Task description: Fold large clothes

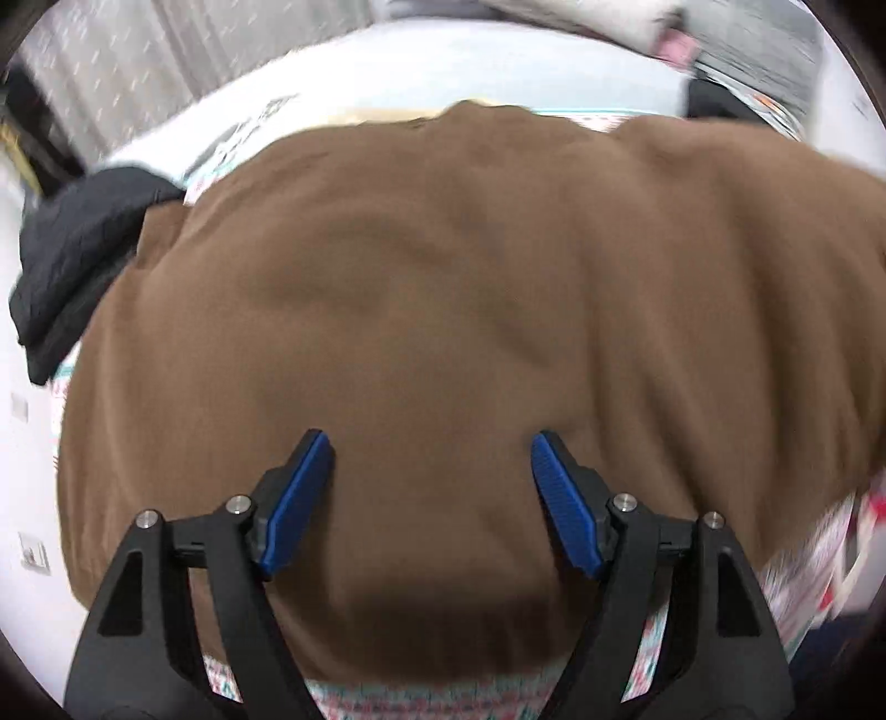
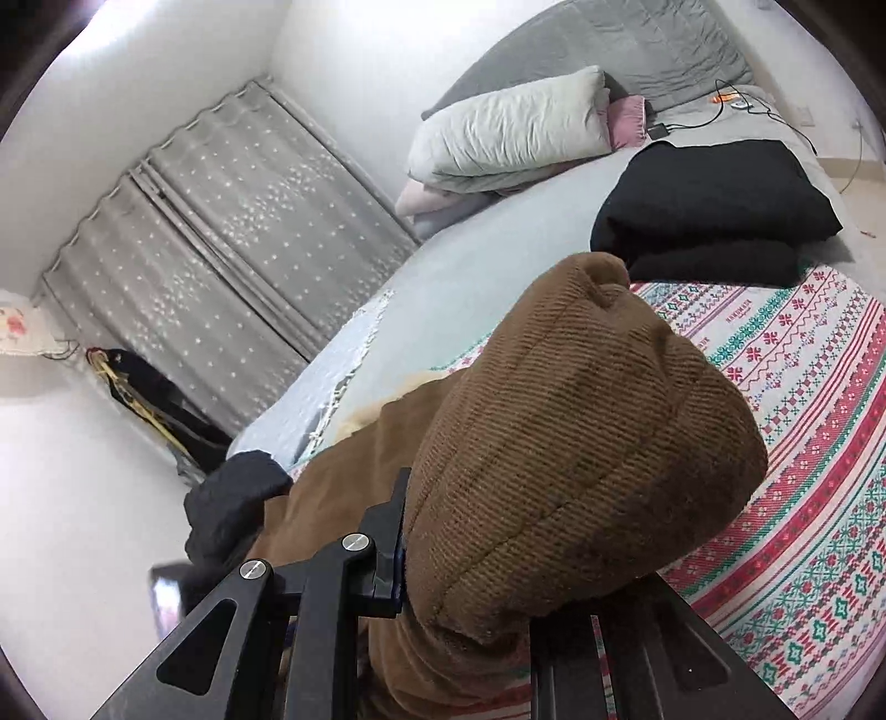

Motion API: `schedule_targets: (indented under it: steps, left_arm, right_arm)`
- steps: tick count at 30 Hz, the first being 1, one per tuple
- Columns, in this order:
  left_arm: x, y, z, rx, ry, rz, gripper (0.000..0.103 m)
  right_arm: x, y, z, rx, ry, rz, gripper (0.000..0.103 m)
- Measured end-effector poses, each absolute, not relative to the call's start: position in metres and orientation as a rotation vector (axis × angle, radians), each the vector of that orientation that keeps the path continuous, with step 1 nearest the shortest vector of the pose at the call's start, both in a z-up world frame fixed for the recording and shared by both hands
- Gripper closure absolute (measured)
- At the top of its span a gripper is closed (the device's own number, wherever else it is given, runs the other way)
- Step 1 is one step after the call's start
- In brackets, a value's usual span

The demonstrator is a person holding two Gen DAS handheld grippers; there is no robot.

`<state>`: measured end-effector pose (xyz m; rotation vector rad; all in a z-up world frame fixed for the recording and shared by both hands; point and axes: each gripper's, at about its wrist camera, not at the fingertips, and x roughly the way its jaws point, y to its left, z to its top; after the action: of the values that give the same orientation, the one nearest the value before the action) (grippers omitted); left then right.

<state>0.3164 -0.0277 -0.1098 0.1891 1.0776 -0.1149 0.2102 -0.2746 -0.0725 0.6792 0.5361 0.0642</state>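
Note:
A large brown corduroy garment (image 1: pixel 443 288) lies spread on a patterned blanket (image 1: pixel 421 695) on the bed. My left gripper (image 1: pixel 432 448) hovers over its near part, blue pads wide apart and empty. In the right wrist view my right gripper (image 2: pixel 470 559) is shut on a bunched fold of the brown garment (image 2: pixel 581 443) and holds it lifted above the patterned blanket (image 2: pixel 803 498). The right finger is hidden under the cloth.
A dark garment (image 1: pixel 66 266) lies at the brown garment's left edge and also shows in the right wrist view (image 2: pixel 232 504). A folded black garment (image 2: pixel 714 205), pillows (image 2: pixel 509 133) and a grey quilt (image 2: pixel 637 39) lie farther up the bed. Curtains (image 2: pixel 221 232) hang at the left.

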Motion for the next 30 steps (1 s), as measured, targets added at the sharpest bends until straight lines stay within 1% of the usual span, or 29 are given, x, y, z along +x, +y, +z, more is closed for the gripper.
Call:
schedule_targets:
  steps: [4, 12, 16, 18, 20, 22, 24, 26, 27, 29, 30]
  left_arm:
    - [0.371, -0.041, -0.118, 0.283, 1.112, -0.059, 0.027]
    - [0.479, -0.059, -0.111, 0.319, 1.031, 0.116, 0.027]
    - [0.503, -0.063, -0.122, 0.362, 1.008, 0.145, 0.027]
    - [0.500, -0.064, -0.124, 0.381, 1.003, 0.143, 0.027]
    - [0.495, -0.051, -0.114, 0.324, 1.015, 0.098, 0.027]
    - [0.472, -0.028, -0.097, 0.166, 1.046, 0.041, 0.027]
    - [0.425, -0.008, -0.082, 0.019, 1.033, -0.027, 0.027]
    - [0.380, -0.009, -0.079, 0.029, 1.025, -0.112, 0.027]
    - [0.348, -0.015, -0.083, 0.087, 1.015, -0.151, 0.027]
    - [0.310, -0.029, -0.099, 0.174, 1.021, -0.187, 0.027]
    - [0.296, -0.036, -0.115, 0.209, 1.062, -0.218, 0.027]
  right_arm:
    - [0.213, -0.277, -0.076, 0.698, 0.537, 0.064, 0.084]
    - [0.211, -0.282, -0.079, 0.732, 0.543, 0.069, 0.084]
    - [0.208, -0.279, -0.077, 0.728, 0.540, 0.064, 0.084]
    - [0.207, -0.278, -0.077, 0.724, 0.541, 0.064, 0.085]
    - [0.206, -0.280, -0.077, 0.726, 0.544, 0.062, 0.084]
    - [0.206, -0.284, -0.079, 0.741, 0.548, 0.054, 0.084]
    - [0.206, -0.288, -0.081, 0.755, 0.549, 0.039, 0.084]
    - [0.207, -0.287, -0.080, 0.752, 0.542, 0.026, 0.084]
    - [0.207, -0.284, -0.079, 0.744, 0.537, 0.021, 0.084]
    - [0.205, -0.279, -0.077, 0.734, 0.525, 0.011, 0.084]
    - [0.205, -0.275, -0.076, 0.728, 0.518, 0.006, 0.084]
